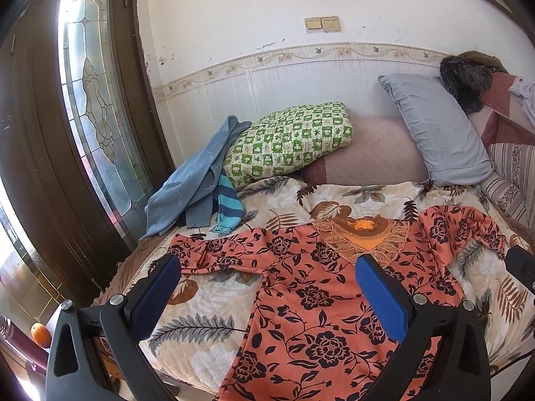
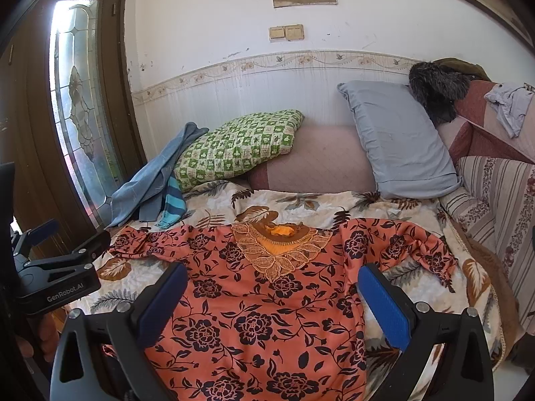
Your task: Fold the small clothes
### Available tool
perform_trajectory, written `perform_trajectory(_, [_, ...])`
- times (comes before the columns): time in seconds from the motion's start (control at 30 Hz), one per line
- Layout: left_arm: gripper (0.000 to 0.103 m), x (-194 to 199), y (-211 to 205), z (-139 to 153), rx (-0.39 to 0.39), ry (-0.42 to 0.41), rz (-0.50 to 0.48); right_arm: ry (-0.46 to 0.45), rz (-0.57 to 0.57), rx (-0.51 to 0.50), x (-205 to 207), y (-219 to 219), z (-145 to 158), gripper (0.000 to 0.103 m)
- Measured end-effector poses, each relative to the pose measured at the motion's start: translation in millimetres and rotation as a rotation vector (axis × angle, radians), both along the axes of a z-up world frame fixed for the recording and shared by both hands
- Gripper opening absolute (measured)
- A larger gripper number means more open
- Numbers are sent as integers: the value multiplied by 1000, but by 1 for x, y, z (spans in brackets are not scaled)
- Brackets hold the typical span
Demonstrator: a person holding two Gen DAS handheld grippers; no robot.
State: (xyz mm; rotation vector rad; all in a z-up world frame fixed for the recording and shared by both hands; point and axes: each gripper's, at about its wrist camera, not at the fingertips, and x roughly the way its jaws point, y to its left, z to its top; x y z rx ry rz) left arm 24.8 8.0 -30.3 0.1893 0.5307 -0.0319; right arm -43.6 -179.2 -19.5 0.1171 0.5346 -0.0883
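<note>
your left gripper gapes wide, gripping nothing. right gripper likewise spread. orange long-sleeved top with black flower print lies flat, lower centre, on the leaf-patterned quilt; both seem to hover above it, contact unclear.

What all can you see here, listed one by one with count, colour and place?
Long-sleeved floral top: one, orange with black flowers, spread flat on the bed.
Leaf-print quilt: one, cream and brown, under the top.
Checked pillow: one, green and white, against the wall.
Plain pillow: one, grey-blue, leaning on the wall.
Denim-like garment: one, blue, beside the checked pillow.
Striped sleeve: one, teal and navy, beneath that garment.
Glass-panelled door: one, dark brown, left.
Orange fruit: one, lower left.
Left gripper: open, blue pads.
Right gripper: open, blue pads.
</note>
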Motion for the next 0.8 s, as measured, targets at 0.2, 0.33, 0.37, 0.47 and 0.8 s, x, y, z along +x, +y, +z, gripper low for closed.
perform_trajectory(0.2, [103, 5, -3, -3, 6, 10, 2, 12, 0, 9, 5, -4, -4, 103])
perform_trajectory(0.33, [103, 9, -6, -7, 15, 19, 1, 20, -6, 14, 8, -9, -9, 103])
perform_trajectory(0.37, [103, 11, -7, -8, 18, 22, 0, 23, -8, 17, 9, -11, -10, 103])
perform_trajectory(0.47, [103, 20, -10, -15, 17, 46, -14, 28, -28, 3, 12, -22, -17, 103])
perform_trajectory(0.8, [103, 91, -24, -112, -143, 424, -82, 82, -317, 249, 14, -214, -99, 103])
